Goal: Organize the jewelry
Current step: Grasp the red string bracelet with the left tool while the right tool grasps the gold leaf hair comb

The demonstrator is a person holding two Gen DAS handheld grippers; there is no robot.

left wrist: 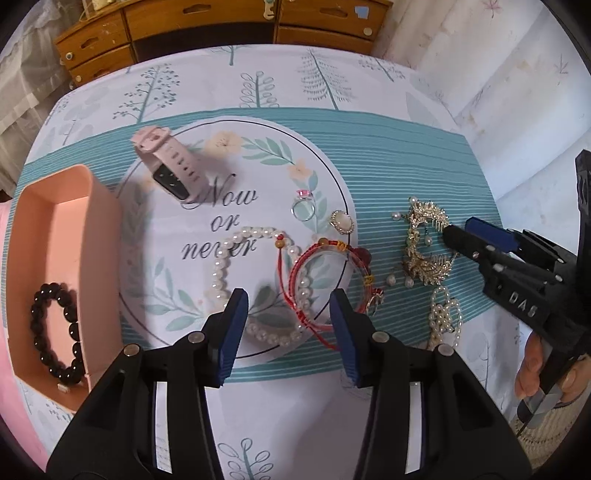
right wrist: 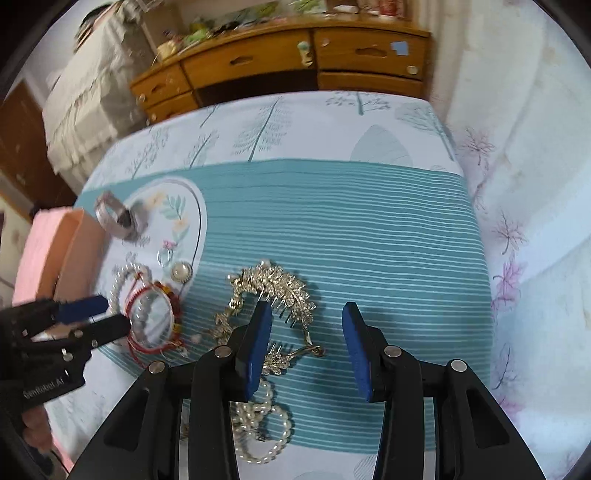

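Note:
Jewelry lies on a teal-striped mat (left wrist: 388,147). My left gripper (left wrist: 288,299) hovers open above a pearl bracelet (left wrist: 221,273) and a red cord bracelet (left wrist: 325,258) that overlap between its fingers. A pink watch (left wrist: 173,166), a pink-stone ring (left wrist: 303,206) and a pale oval ring (left wrist: 341,221) lie beyond them. The peach tray (left wrist: 92,206) on the left holds a black bead bracelet (left wrist: 55,332). My right gripper (right wrist: 306,308) is open over a gold hair comb (right wrist: 280,288), with a pearl strand (right wrist: 266,424) below it. Nothing is held.
A wooden drawer cabinet (left wrist: 221,22) stands behind the table's far edge. A pale wall covering (right wrist: 517,184) runs along the right side. A pink cloth (right wrist: 33,258) lies beside the tray. A hand (left wrist: 532,369) grips the right gripper's handle.

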